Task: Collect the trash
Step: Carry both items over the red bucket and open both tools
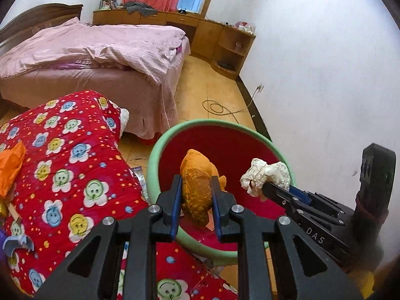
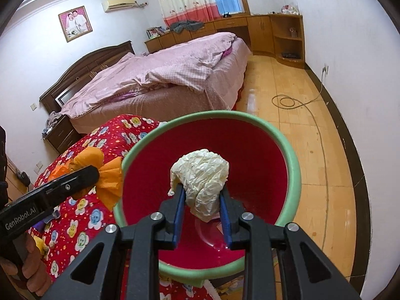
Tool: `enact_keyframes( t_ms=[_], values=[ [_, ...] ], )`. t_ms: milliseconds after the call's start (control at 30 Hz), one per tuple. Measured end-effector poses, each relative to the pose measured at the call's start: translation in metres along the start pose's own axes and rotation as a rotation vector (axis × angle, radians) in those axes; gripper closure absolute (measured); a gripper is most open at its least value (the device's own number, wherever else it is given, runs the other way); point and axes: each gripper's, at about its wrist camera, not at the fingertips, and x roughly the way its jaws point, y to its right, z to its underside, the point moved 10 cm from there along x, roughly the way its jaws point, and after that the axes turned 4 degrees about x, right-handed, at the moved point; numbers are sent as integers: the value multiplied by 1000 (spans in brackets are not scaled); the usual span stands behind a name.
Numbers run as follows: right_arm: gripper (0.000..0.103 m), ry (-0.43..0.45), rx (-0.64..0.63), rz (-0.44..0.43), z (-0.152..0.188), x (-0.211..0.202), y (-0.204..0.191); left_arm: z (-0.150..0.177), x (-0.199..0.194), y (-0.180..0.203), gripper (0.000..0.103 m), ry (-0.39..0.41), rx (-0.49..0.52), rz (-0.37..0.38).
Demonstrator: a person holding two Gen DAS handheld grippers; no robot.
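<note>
In the left wrist view, the left gripper (image 1: 195, 195) clamps an orange crumpled paper (image 1: 196, 187) between its blue pads, held above the red inside of the green-rimmed bin (image 1: 160, 150). Over the same bin, toward its right rim, the right gripper (image 1: 262, 187) pinches a white paper wad (image 1: 266, 173).

In the right wrist view, the right gripper (image 2: 202, 201) grips the white paper wad (image 2: 201, 175) over the bin (image 2: 292, 155). The left gripper's tip sits at the bin's left rim, holding the orange paper (image 2: 110, 175) beside the red flowered quilt (image 2: 72, 225).
</note>
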Motion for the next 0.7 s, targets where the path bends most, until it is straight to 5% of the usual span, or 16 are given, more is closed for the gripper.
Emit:
enact_keyframes(
  t_ms=[400,567,700],
  values=[
    [71,-34,31,3,-1,20,14,-1,22,14,81,-12,63,6],
    [64,-18,59,-12,0,15,14,-4,18,18,51,-3,63,7],
    [60,-1,74,-18,-2,10,14,-7,11,16,49,20,55,8]
  ],
)
